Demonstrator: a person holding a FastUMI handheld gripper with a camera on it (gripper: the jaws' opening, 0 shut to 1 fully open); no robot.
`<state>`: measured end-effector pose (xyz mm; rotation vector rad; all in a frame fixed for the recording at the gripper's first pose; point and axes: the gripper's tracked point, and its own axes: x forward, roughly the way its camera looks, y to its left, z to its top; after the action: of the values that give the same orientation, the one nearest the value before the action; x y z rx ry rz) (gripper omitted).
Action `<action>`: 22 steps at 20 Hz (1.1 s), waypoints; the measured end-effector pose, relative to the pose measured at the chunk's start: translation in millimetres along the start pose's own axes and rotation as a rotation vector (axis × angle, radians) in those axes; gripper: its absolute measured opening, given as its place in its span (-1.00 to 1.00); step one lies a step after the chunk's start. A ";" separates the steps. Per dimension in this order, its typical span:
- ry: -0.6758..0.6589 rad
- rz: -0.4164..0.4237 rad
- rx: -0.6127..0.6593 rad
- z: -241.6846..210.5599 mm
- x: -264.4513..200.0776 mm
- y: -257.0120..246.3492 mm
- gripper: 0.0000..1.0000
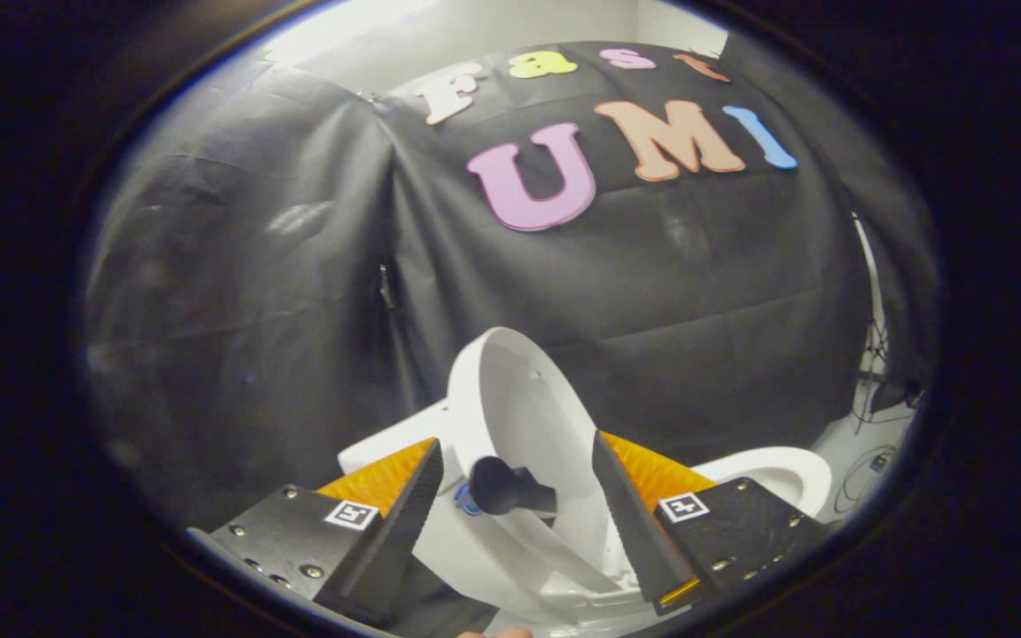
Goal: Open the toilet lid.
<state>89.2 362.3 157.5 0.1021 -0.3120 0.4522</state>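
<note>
One toilet lid (519, 416), white, smooth and glossy, stands raised nearly upright between the two fingers of the tool (515, 487). Its oval outline curves up to a rounded top just ahead of the fingers, and its hollow underside with a raised rim faces toward the right finger. A small black knob (497, 486) with a rounded head and a short stem sticks out from the lid's lower part, sitting in the gap between the fingers. The tool is released: its fingers stand apart on either side of the lid, and whether either one touches the lid cannot be told. The inner faces of the fingers have a ridged, toothed texture, and each flat finger mount carries a small square printed marker.

Below and to the right of the lid, the curved white rim of the toilet bowl (781, 478) shows, also smooth and shiny. To the left, a white flat-topped piece, likely the tank (378, 447), sits behind the left finger. Beyond everything hangs wrinkled black cloth (253, 292) forming the booth wall. Thin cables (869, 461) trail on the pale floor far right.
</note>
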 end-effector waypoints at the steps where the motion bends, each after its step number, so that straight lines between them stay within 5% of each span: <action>1: -0.021 0.028 0.001 10.5 0.1 6.7 0.98; 5: -0.131 0.089 -0.027 65.7 -7.3 21.3 0.98; 9: -0.173 0.023 -0.092 115.6 -23.9 -16.1 0.98; 14: -0.053 -0.117 -0.206 125.9 -53.8 -111.7 0.98; 22: 0.190 -0.212 -0.283 90.0 -107.0 -243.1 0.99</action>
<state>81.4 85.5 201.8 -0.1823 -0.1736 0.2020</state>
